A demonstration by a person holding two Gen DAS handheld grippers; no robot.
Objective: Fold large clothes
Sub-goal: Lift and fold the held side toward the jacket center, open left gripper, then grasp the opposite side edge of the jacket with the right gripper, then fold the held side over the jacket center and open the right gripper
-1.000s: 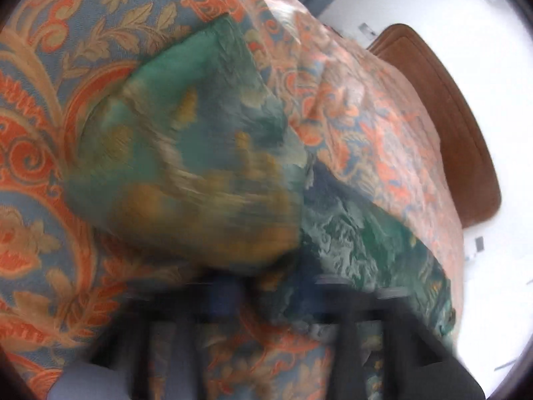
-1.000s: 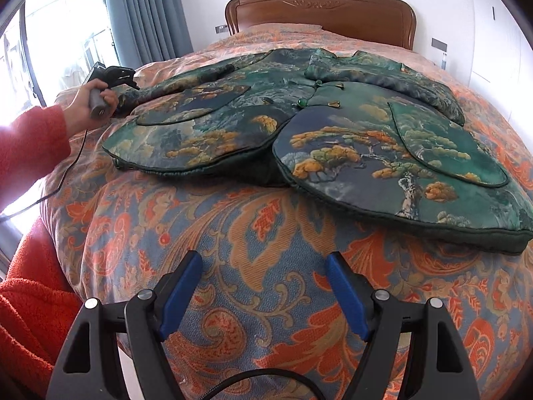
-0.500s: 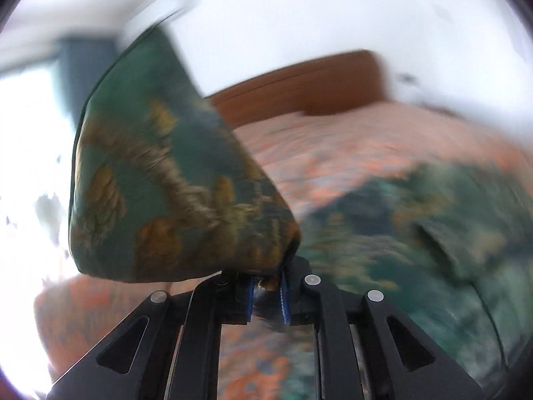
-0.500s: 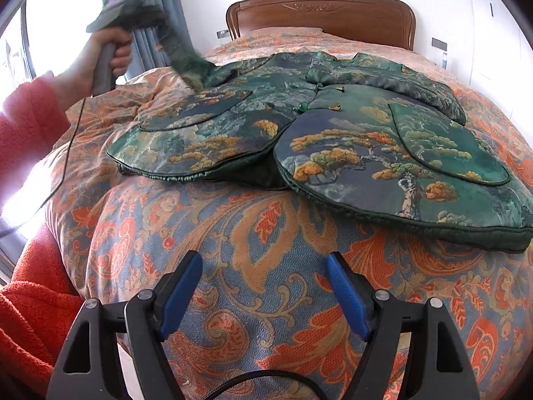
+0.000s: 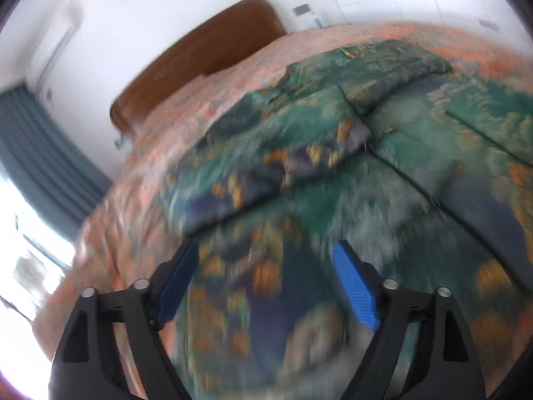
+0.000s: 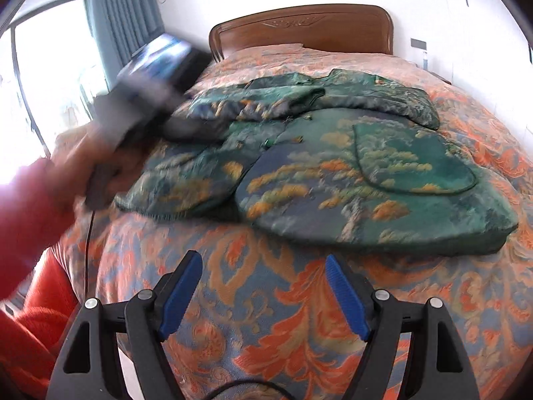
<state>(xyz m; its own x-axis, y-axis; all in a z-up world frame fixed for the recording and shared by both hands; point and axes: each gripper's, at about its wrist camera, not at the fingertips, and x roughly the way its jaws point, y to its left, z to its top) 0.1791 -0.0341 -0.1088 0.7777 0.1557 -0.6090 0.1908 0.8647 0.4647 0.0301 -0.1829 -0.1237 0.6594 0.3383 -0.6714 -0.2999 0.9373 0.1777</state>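
A green padded jacket [image 6: 349,173] with a pine-tree print lies spread on the bed. Its left sleeve [image 5: 283,153] lies folded across the chest, also seen as the sleeve [image 6: 253,103] in the right wrist view. My left gripper [image 5: 265,246] hovers over the jacket's left front panel [image 5: 266,300]. Its jaws are opening and nothing is between them. The picture is blurred by motion. In the right wrist view a hand [image 6: 66,166] holds that tool's blurred body [image 6: 146,76] above the jacket's left side. My right gripper [image 6: 262,258] stands open over bare bedspread, short of the hem.
An orange and blue patterned bedspread [image 6: 266,316] covers the bed. A brown wooden headboard [image 6: 299,30] stands at the far end against a white wall. Grey-blue curtains [image 6: 123,16] and a bright window are at the left. A red sleeve [image 6: 20,226] fills the lower left corner.
The left gripper swung the sleeve up and across onto the jacket, rolled over, and let it go: its jaws went from shut on cloth to open. The right gripper rose slightly.
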